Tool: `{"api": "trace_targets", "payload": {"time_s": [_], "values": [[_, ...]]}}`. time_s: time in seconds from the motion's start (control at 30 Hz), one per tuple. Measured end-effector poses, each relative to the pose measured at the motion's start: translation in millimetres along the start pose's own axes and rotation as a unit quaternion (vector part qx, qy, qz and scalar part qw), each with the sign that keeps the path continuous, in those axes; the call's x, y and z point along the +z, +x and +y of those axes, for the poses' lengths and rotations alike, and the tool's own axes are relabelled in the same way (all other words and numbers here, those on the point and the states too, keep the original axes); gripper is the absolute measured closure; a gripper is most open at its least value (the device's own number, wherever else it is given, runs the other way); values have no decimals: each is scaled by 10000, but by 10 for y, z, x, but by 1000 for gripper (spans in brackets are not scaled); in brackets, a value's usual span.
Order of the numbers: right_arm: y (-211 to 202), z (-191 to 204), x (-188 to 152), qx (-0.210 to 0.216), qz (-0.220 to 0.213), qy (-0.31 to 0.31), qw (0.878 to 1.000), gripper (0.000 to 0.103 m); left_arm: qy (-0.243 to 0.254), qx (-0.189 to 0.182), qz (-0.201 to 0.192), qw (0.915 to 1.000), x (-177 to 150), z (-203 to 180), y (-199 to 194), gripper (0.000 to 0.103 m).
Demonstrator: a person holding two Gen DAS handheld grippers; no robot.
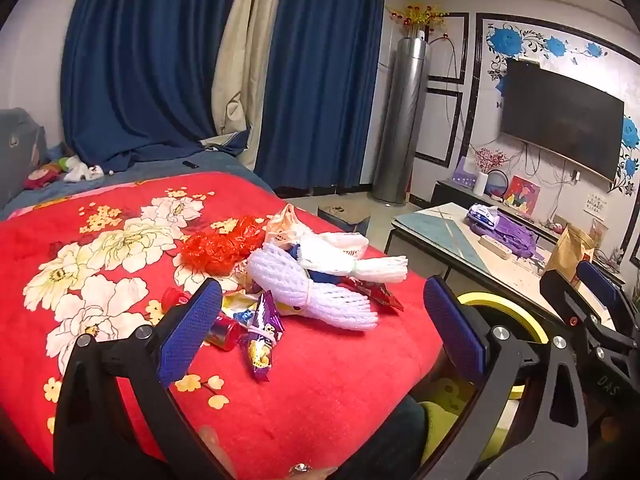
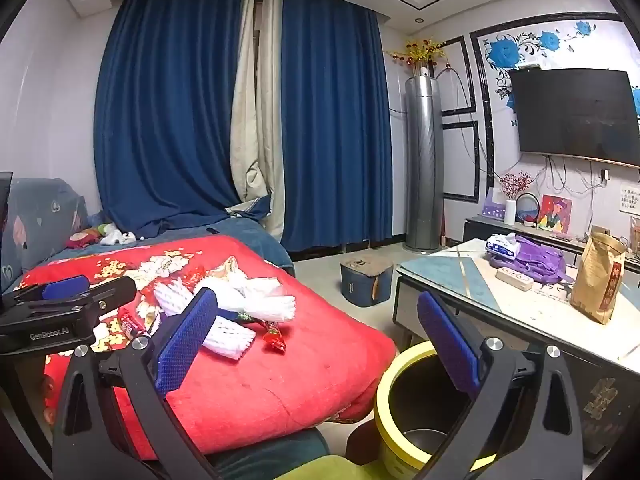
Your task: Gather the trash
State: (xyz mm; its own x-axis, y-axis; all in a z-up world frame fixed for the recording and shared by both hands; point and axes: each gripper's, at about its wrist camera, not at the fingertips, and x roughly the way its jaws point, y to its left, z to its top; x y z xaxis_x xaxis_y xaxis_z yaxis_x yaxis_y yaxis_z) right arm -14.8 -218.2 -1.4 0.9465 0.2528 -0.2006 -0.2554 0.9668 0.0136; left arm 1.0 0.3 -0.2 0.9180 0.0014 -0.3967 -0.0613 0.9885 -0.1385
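Observation:
A heap of trash lies on the red flowered blanket (image 1: 100, 248): white foam fruit nets (image 1: 316, 292), a crumpled red plastic bag (image 1: 216, 250), a purple snack wrapper (image 1: 262, 336), a small red bottle (image 1: 224, 332) and red candy wrappers (image 1: 380, 294). My left gripper (image 1: 324, 324) hangs open just short of the heap, nothing between its blue pads. In the right wrist view the foam nets (image 2: 256, 304) and a red wrapper (image 2: 274, 338) lie ahead to the left. My right gripper (image 2: 320, 340) is open and empty, above the yellow-rimmed bin (image 2: 390, 384) beside the bed.
A low table (image 2: 532, 312) on the right carries a brown paper bag (image 2: 600, 280), a purple bag (image 2: 536, 258) and a tissue pack (image 2: 502, 246). A small dark stool (image 2: 366, 282) stands on the floor beyond the bed. Blue curtains (image 2: 168, 120) hang behind.

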Motion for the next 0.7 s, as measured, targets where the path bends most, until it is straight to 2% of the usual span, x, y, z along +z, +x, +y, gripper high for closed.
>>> {"api": "trace_targets", "payload": {"time_s": [0.07,0.1,0.33,0.7], "values": [[-12,-2,-2,-7,-59,-8,10000,6,-31,-3,28,10000,7,13,16,10],[-14,-9,-2,-23,-55,9,10000,6,71,-8,-101,9999,-4,-5,-11,10],[-7,-21,38,-51,-67,47,10000,6,99,5,-279,9996,30,-44,-108,10],[-43,-38,23,-50,-87,70,9999,6,77,-1,-269,9996,40,-40,-99,10]]}}
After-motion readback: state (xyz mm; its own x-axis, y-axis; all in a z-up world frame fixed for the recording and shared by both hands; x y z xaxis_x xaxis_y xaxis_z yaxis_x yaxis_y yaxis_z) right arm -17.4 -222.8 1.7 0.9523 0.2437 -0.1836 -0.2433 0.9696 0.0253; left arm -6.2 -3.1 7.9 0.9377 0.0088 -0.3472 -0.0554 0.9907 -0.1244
